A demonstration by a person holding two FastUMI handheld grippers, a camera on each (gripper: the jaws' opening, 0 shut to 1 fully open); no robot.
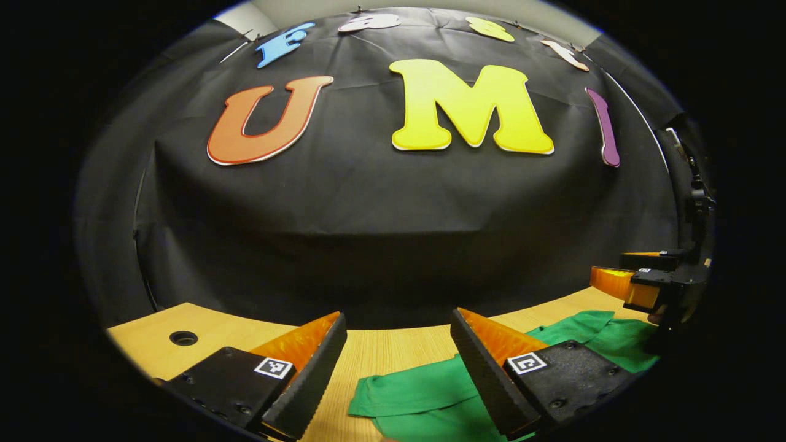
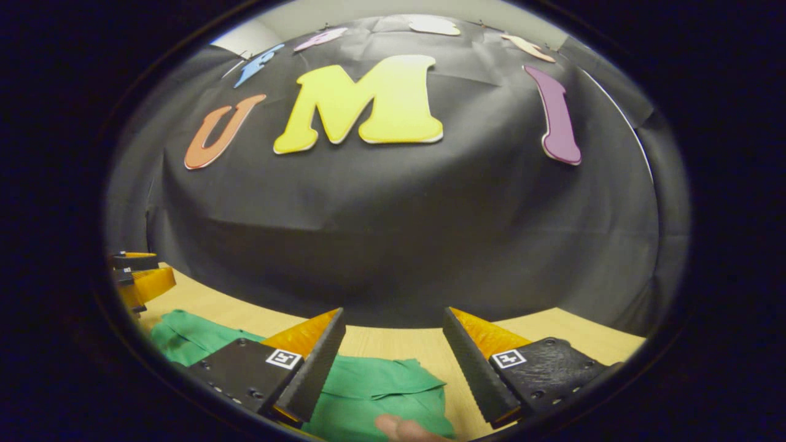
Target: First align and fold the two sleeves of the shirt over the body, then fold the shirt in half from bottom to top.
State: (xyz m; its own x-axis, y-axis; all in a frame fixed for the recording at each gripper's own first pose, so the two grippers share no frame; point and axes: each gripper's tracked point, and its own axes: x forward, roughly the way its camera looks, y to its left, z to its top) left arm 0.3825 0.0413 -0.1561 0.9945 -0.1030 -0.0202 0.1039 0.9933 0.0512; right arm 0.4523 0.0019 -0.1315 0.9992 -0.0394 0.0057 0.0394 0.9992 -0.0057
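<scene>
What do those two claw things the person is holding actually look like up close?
Each claw has two wedge-shaped fingers with ribbed inner faces, bolted to black textured blocks. Every block carries a small square black-and-white marker. You see this on the left claw and the right claw. No cables are visible. A fingertip peeks in below.

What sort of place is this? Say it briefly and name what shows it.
Probably a staged recording booth, not a home: a black cloth wall hangs behind a bare wooden table, where a green shirt lies between two open handheld grippers, left gripper and right gripper.
</scene>
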